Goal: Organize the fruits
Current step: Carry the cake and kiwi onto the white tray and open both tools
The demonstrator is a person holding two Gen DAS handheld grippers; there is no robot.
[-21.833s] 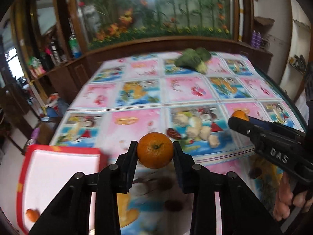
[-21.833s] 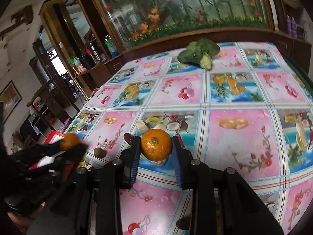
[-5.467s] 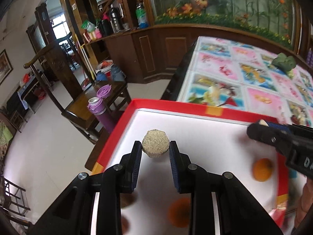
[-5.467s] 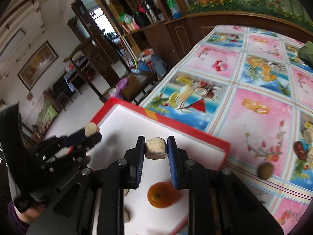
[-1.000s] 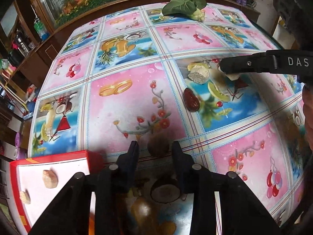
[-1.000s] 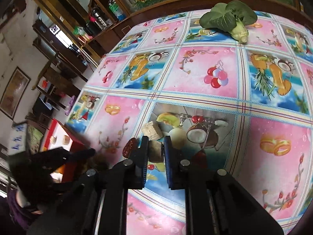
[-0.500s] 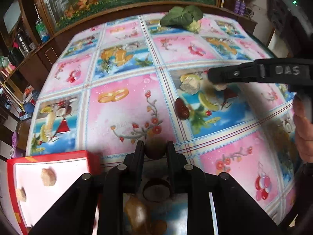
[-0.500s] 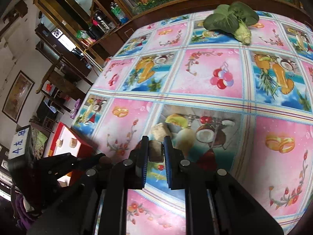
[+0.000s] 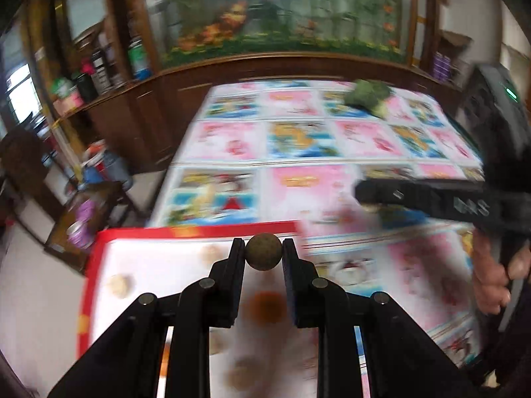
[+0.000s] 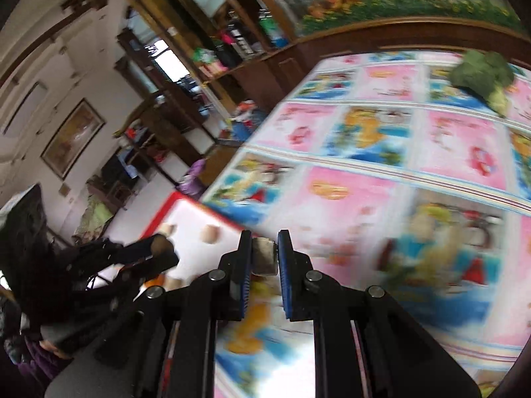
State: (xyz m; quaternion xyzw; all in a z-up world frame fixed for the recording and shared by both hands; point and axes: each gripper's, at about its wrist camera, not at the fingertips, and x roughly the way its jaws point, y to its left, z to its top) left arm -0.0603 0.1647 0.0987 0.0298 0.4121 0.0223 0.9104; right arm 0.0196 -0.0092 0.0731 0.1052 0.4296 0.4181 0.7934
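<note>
My left gripper [image 9: 264,256] is shut on a small round brown fruit [image 9: 264,256], held above the near right part of the red-rimmed white tray [image 9: 139,232]. On the tray lie an orange [image 9: 264,302] and pale beige pieces [image 9: 118,284]. My right gripper [image 10: 264,258] is shut on a grey-beige chunk [image 10: 264,260] over the tablecloth, just right of the tray [image 10: 159,212]. The left gripper [image 10: 156,248] shows at the lower left of the right wrist view, over the tray. The right gripper [image 9: 361,194] reaches in from the right in the left wrist view. Both views are motion-blurred.
A leafy green vegetable [image 9: 365,98] lies at the far end of the table with the picture-patterned cloth [image 9: 298,142]. A wooden cabinet [image 9: 265,66] stands behind. Left of the table edge sit a low wooden stool with purple bottles [image 9: 84,215] and floor clutter. A hand [image 9: 491,275] grips the right tool.
Both grippers have lifted their pieces off the tablecloth and swung left to the tray; the left gripper now holds the brown fruit over it.
</note>
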